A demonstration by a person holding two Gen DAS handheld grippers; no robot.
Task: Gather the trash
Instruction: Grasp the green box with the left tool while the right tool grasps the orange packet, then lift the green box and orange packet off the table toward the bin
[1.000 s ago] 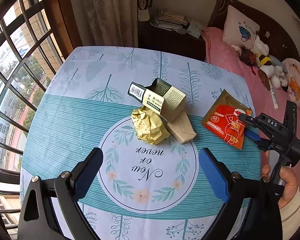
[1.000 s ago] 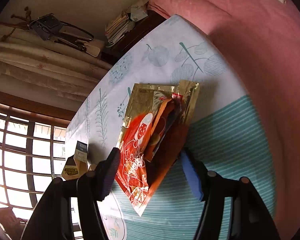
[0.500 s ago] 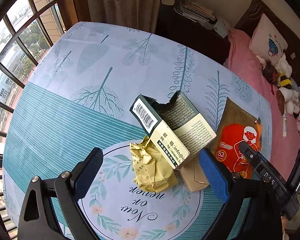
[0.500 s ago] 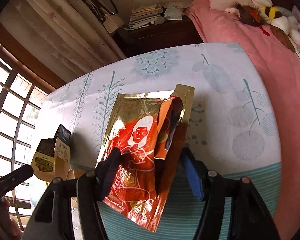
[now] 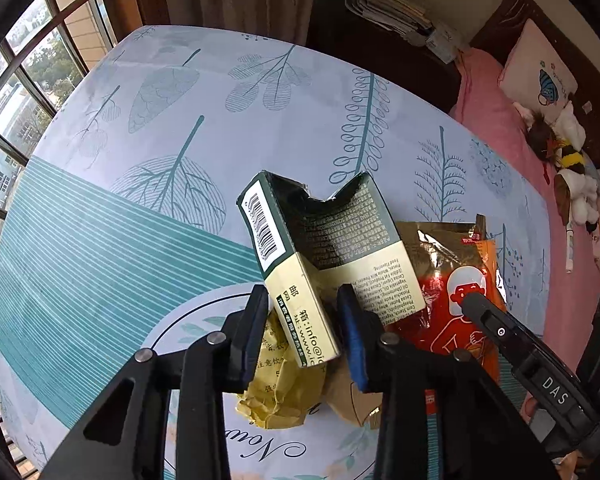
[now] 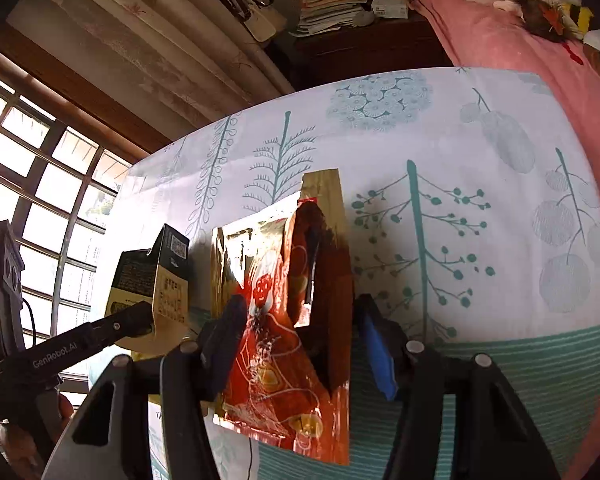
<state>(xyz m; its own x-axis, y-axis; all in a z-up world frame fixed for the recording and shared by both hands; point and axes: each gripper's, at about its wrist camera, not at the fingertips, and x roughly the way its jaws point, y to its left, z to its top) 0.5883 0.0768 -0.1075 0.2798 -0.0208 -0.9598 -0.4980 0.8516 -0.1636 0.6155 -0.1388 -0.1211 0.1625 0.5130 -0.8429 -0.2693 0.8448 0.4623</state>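
My left gripper (image 5: 302,326) is shut on a torn green and cream carton (image 5: 300,264), near its lower end. The carton also shows in the right wrist view (image 6: 156,280). Under it lie a crumpled yellow paper (image 5: 282,396) and a brown cardboard piece (image 5: 352,400). My right gripper (image 6: 300,340) is shut on a red and gold foil packet (image 6: 292,312) and holds it off the table. The packet also shows in the left wrist view (image 5: 456,280), with the right gripper (image 5: 476,304) at its lower right.
The table wears a pale cloth (image 5: 160,120) with leaf prints and a teal striped band. A pink bed (image 5: 496,120) with soft toys lies along the right edge. A window (image 5: 20,80) is at the left. A dark shelf with papers (image 5: 396,12) stands behind.
My left gripper moved forward to the carton and closed on it. My right gripper kept its hold on the foil packet and lifted it more upright.
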